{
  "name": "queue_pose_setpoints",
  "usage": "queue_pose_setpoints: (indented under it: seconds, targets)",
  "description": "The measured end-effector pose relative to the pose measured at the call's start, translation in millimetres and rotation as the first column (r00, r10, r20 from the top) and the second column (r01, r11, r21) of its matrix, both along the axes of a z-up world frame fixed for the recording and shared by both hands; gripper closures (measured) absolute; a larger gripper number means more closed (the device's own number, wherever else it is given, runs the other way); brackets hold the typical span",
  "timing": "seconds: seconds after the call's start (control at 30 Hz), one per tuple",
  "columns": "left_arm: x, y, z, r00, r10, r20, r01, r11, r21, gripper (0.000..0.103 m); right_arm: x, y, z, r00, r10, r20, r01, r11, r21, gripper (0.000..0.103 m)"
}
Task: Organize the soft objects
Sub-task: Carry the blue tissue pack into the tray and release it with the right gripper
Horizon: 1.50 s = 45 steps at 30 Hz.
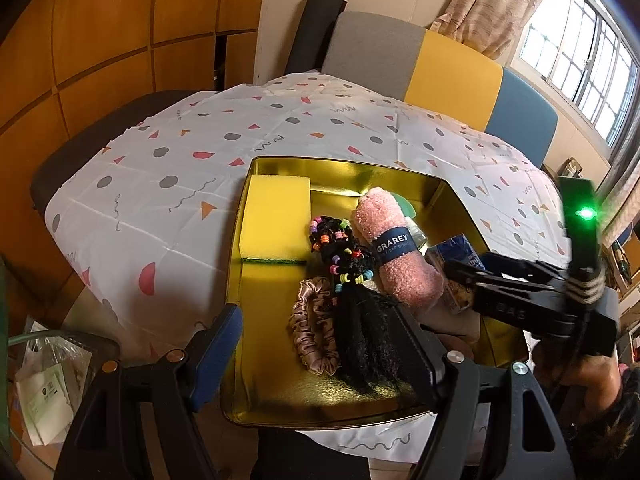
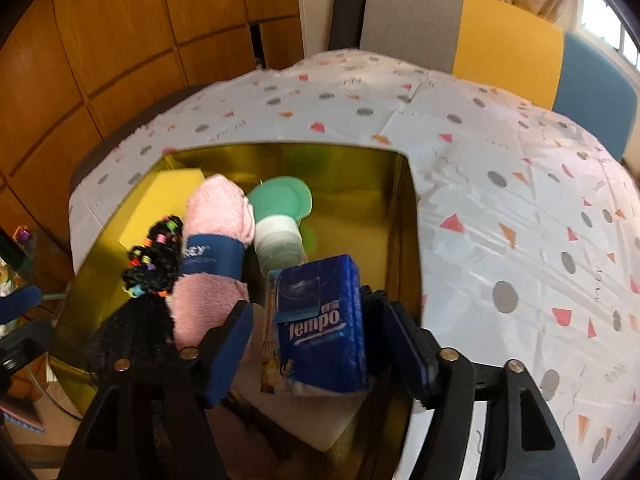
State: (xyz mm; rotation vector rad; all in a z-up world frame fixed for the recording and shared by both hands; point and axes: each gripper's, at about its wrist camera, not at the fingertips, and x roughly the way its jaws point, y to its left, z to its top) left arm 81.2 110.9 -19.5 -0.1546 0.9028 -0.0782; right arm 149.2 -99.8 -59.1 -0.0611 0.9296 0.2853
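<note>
A gold tin box (image 1: 452, 194) (image 2: 404, 208) on the table holds a yellow sponge (image 1: 276, 220), a rolled pink towel (image 1: 396, 248) (image 2: 216, 240), a black beaded hair piece (image 1: 352, 288) (image 2: 154, 264), a beige scrunchie (image 1: 312, 328) and a green-capped bottle (image 2: 280, 224). My left gripper (image 1: 320, 344) is open over the box's near part, around the scrunchie and hair piece. My right gripper (image 2: 320, 340) is open inside the box, its fingers on either side of a blue Tempo tissue pack (image 2: 320, 324) (image 1: 458, 250) without squeezing it.
The table wears a white cloth (image 1: 168, 184) (image 2: 520, 216) with coloured shapes. A grey, yellow and blue chair back (image 1: 452, 76) stands behind it. Wooden cabinets (image 1: 100, 32) are at the left. Bags and papers (image 1: 48, 392) lie on the floor at lower left.
</note>
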Motion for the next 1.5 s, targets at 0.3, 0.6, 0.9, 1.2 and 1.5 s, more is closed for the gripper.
queue_pose_setpoints:
  seconds: [0.3,0.6,0.9,1.2,1.5]
  targets:
    - [-4.0,2.2,3.1,1.0,0.014,0.013,-0.014,1.0,0.003,0.027,-31.6,12.6,24.5,0.995,0.044,0.089,-0.048,0.998,0.049,0.032]
    - [-8.9,0.0,12.6,0.998,0.027,0.05,-0.029,0.998,0.054,0.027,-9.3,51.8,-8.0,0.996,0.082,0.043,-0.076,0.99,-0.116,0.038]
    - [-13.6,-5.7,14.2,0.997,0.039,0.061,-0.043,0.996,0.074,0.027,-20.3,34.6,2.8,0.996,0.051,0.073,-0.048,0.998,-0.046,0.033]
    - [-25.6,-11.4,21.2,0.99,0.08,0.116,-0.09,0.992,0.092,0.027,-61.3,12.0,23.0,0.985,-0.06,0.163,0.063,0.998,-0.018,0.014]
    - [-50.3,-19.6,30.8,0.967,0.134,0.219,-0.165,0.977,0.132,0.027,-106.0,-12.6,40.4,0.945,-0.201,0.259,0.21,0.978,-0.008,0.007]
